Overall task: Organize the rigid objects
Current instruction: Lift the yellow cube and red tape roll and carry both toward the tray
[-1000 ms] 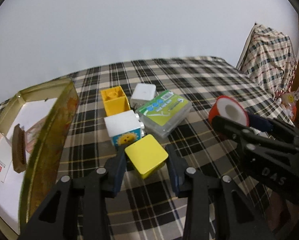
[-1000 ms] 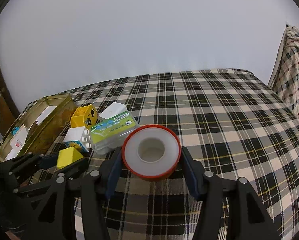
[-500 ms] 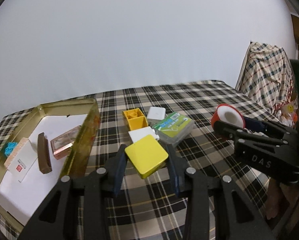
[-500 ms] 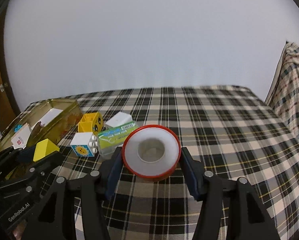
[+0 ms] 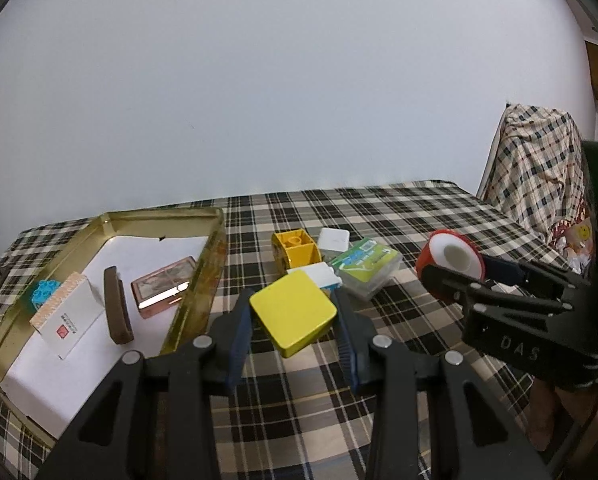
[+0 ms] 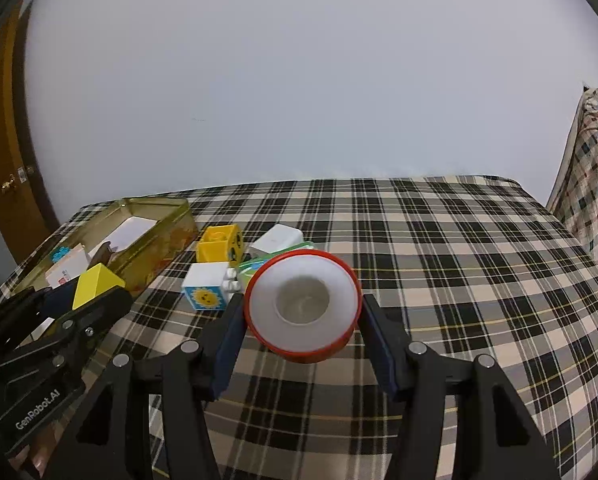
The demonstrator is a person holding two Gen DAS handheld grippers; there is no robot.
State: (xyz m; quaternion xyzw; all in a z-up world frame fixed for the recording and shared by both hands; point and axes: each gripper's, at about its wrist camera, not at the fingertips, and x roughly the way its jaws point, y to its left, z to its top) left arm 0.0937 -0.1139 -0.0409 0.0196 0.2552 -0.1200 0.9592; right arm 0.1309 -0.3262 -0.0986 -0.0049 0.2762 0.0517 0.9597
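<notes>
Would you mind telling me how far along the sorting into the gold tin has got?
Done: the gold tin already holds a white box, a brown bar, a copper case and a blue piece.
In hand: the left gripper grips a yellow block; the right gripper grips a red-rimmed tape roll.
Left on the cloth: a yellow brick, a sun-face cube, a white square and a clear green-labelled case.
</notes>
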